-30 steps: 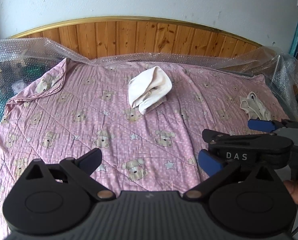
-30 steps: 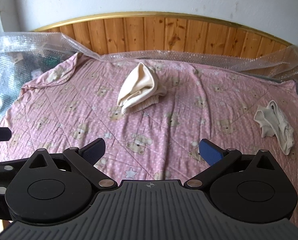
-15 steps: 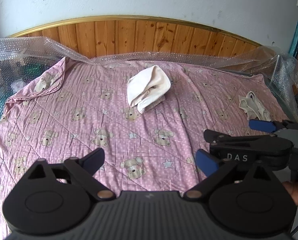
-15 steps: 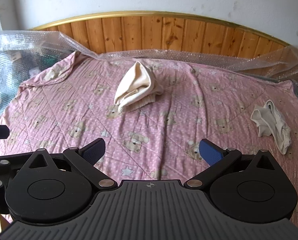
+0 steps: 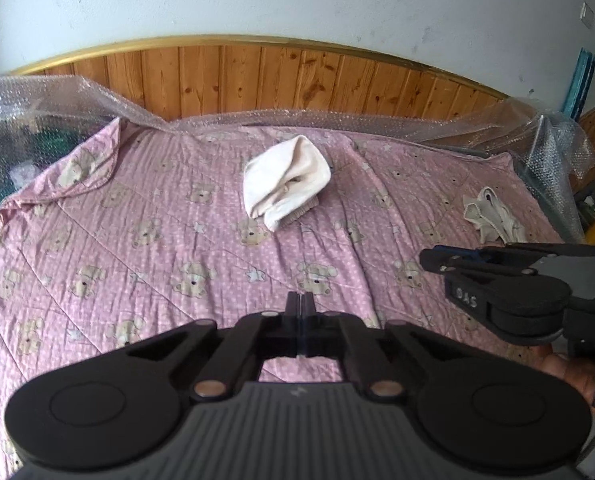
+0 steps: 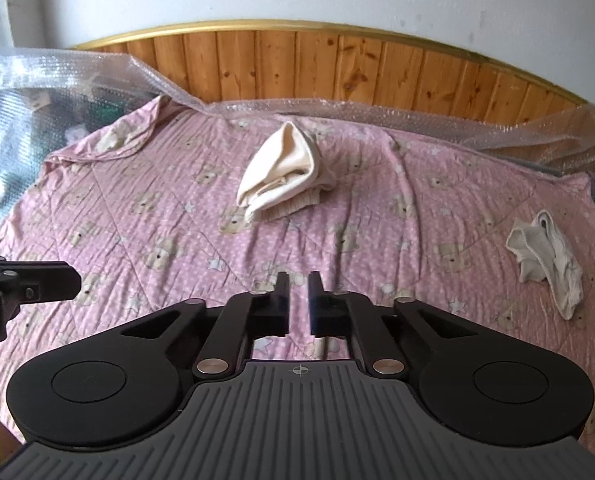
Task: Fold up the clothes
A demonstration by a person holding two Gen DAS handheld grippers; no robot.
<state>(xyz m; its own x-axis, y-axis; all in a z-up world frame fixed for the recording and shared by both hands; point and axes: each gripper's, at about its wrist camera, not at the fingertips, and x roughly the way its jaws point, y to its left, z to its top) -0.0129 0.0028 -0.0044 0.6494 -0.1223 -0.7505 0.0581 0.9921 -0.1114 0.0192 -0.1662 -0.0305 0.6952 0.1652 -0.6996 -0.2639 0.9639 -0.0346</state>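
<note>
Since a second ago both tools have changed from spread wide to drawn together. The left gripper (image 5: 300, 300) now has its jaws pressed flat against each other with nothing between them. The right gripper (image 6: 297, 280) has its jaws nearly together, a thin strip of bedding showing through the slit, and they pinch no cloth. Neither tool has shifted place, and the garments lie where they did.

The cream folded garment (image 5: 285, 182) rests on the pink bear-print quilt (image 5: 137, 248) at about twelve o'clock from either tool, near the wooden headboard (image 5: 281, 80). A small crumpled white garment (image 6: 545, 258) lies well apart from it, at roughly two o'clock in the right wrist view, near the quilt's edge. Neither piece touches a gripper.

Bubble wrap (image 5: 49, 96) runs along the head of the bed and bunches at ten o'clock, covering dim items too blurred to name. No container shows clearly in either view.
</note>
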